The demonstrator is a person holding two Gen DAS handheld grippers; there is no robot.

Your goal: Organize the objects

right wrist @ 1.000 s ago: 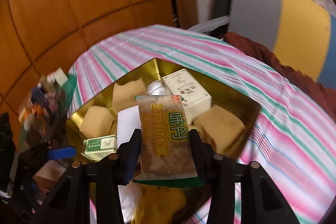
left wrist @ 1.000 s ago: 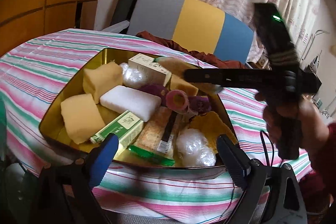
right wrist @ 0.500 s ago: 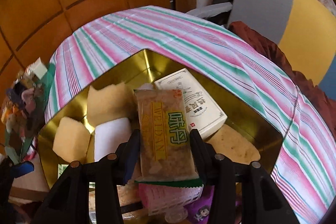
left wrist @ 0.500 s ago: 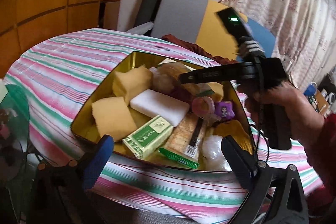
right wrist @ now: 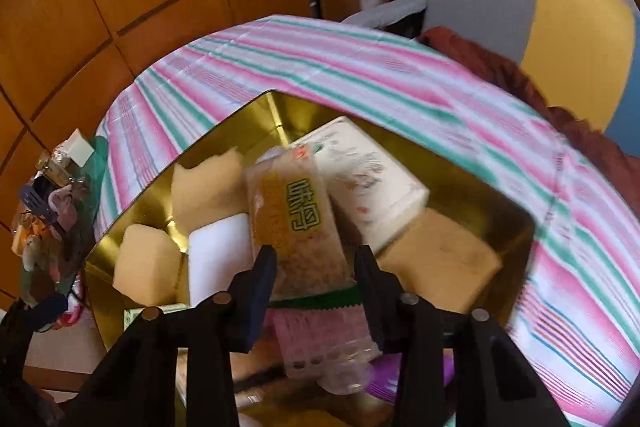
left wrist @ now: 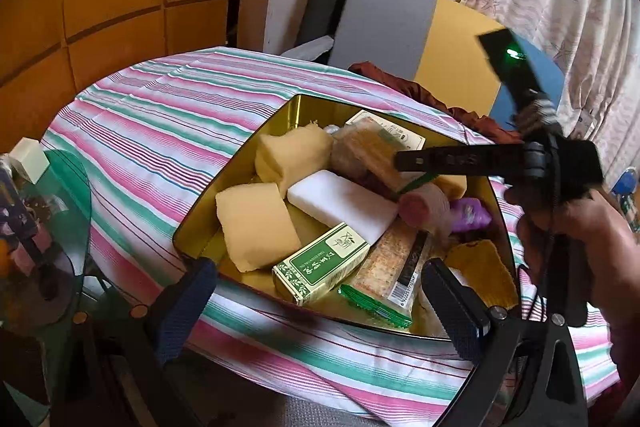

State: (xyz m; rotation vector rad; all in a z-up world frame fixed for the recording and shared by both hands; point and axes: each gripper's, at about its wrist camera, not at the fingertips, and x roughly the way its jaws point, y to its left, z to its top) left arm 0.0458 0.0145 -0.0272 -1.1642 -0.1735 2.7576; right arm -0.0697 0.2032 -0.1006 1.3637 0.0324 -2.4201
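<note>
A gold tin tray [left wrist: 288,111] [right wrist: 516,223] on the striped table holds yellow sponges [left wrist: 256,227], a white sponge [left wrist: 340,205], a green tea box [left wrist: 320,263], a cracker packet [left wrist: 394,267] and other items. My right gripper [right wrist: 316,267] is over the tray, shut on a snack packet [right wrist: 296,223] with green characters; it also shows in the left wrist view [left wrist: 424,163]. The packet's far end lies over a white box [right wrist: 368,183]. My left gripper [left wrist: 324,299] is open and empty at the tray's near edge.
The pink, green and white striped tablecloth [left wrist: 160,115] covers a round table. A glass side table with clutter [left wrist: 36,211] stands at the left. A grey, yellow and blue chair [left wrist: 400,27] with brown cloth is behind the table. Wood panelling is on the left.
The right gripper has carried the snack packet further over the tray and lower, toward the white box. The left gripper has drawn back slightly and shifted left.
</note>
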